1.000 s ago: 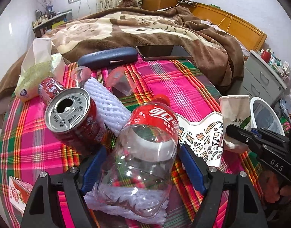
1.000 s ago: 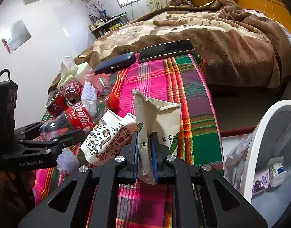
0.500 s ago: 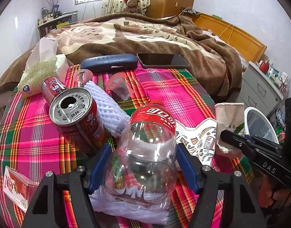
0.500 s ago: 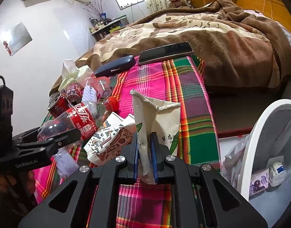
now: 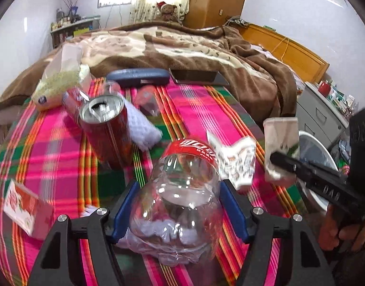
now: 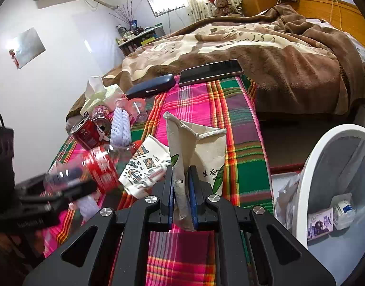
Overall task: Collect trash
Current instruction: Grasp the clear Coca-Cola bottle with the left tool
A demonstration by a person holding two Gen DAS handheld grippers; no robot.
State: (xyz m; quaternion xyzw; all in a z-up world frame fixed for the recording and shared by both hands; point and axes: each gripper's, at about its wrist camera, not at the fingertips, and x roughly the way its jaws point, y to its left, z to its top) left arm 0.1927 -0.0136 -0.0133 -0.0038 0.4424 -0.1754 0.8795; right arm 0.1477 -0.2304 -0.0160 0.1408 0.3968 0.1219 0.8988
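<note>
A clear plastic cola bottle (image 5: pixel 189 150) with a red label lies bottom-first between the blue pads of my left gripper (image 5: pixel 180 186), which is shut on it and holds it just above the plaid cloth (image 5: pixel 199 100). The right wrist view shows that bottle (image 6: pixel 99 166) blurred at the left. My right gripper (image 6: pixel 181 174) is shut on a flattened beige paper cup (image 6: pixel 196 147), held upright above the cloth's right edge. A white trash bin (image 6: pixel 308 166) with a plastic liner stands on the floor to the right, with some trash inside.
On the cloth lie an open red can (image 5: pixel 106 128), a second can (image 6: pixel 100 114), a white foam net (image 5: pixel 142 126), a patterned paper bag (image 5: pixel 235 159), a tissue pack (image 5: pixel 56 83), a glasses case (image 5: pixel 137 76), a phone (image 6: pixel 211 71) and a small carton (image 5: pixel 20 205). A bed lies beyond.
The left pads closed in on the bottle and carried it toward the right and away from the red can. The right gripper with the cup stayed put.
</note>
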